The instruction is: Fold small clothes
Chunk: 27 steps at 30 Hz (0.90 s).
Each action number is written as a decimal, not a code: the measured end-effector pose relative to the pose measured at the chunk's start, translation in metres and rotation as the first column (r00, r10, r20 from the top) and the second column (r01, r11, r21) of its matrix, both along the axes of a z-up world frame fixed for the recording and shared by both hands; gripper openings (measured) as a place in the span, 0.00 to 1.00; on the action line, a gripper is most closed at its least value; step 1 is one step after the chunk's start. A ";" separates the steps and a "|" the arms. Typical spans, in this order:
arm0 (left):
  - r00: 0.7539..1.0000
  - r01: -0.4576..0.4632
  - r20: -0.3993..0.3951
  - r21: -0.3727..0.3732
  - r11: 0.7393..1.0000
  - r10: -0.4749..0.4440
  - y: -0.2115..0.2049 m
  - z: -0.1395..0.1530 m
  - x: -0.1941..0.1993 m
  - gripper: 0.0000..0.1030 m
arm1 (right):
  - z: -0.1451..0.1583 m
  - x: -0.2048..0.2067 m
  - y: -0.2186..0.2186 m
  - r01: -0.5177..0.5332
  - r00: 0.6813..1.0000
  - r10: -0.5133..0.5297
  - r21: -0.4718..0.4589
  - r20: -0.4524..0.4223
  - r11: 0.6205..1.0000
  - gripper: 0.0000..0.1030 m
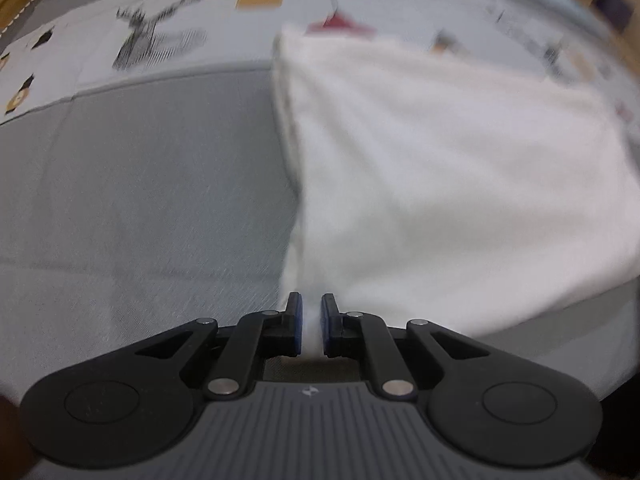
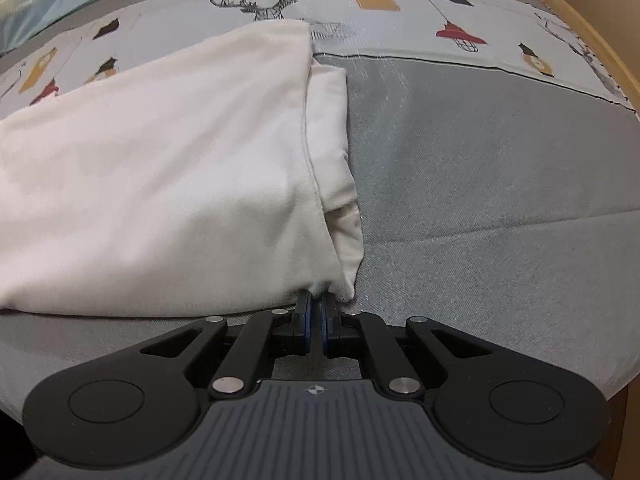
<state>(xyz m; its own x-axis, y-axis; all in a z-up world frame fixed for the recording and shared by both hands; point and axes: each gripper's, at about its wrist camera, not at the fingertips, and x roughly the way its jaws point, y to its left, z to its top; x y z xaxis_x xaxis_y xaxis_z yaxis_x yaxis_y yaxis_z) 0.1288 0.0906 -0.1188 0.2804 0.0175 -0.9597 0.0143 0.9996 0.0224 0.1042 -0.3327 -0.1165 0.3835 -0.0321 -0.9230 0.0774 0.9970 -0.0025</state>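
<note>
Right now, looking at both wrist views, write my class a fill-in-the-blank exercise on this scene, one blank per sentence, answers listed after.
1. The folded garment is ____ in colour.
2. It lies on a plain ____ stretch of the bedcover.
3. The left gripper has a bit of ____ cloth between its blue pads.
4. In the right wrist view, the right gripper is at the garment's near ____ corner.

Answers: white; grey; white; right

Count on record: one white garment [image 2: 160, 184], folded, lying ahead and left of the right gripper [image 2: 316, 312]. One grey bedcover [image 2: 480, 200] beneath. Two grippers present, one per view; the left gripper [image 1: 310, 316] has white cloth between its fingers.
</note>
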 end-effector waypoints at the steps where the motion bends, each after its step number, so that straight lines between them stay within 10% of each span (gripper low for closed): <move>1: 1.000 0.007 -0.019 0.021 1.000 -0.006 0.000 -0.003 0.000 0.12 | -0.002 0.000 0.000 0.004 1.000 -0.004 -0.012 -0.008 1.000 0.04; 10: 0.990 -0.006 0.141 -0.068 0.998 0.016 -0.002 0.027 -0.004 0.14 | 0.030 -0.005 -0.004 0.047 0.981 -0.047 0.005 0.188 0.999 0.04; 18: 0.998 0.067 0.022 -0.016 0.998 -0.067 -0.018 0.001 0.001 0.17 | 0.006 0.002 -0.005 0.076 0.997 -0.074 -0.069 0.029 0.995 0.20; 27: 0.929 -0.016 0.367 -0.105 0.994 0.054 0.015 0.089 -0.036 0.35 | 0.074 -0.032 0.012 0.094 0.935 -0.088 -0.001 0.345 0.996 0.22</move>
<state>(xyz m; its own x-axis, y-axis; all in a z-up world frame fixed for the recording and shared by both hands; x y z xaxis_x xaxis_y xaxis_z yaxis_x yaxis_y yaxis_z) 0.0929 0.1056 -0.0298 0.6160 -0.0551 -0.7858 -0.0113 0.9968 -0.0787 0.0721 -0.3211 -0.0426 0.6720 -0.0961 -0.7343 0.1665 0.9858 0.0233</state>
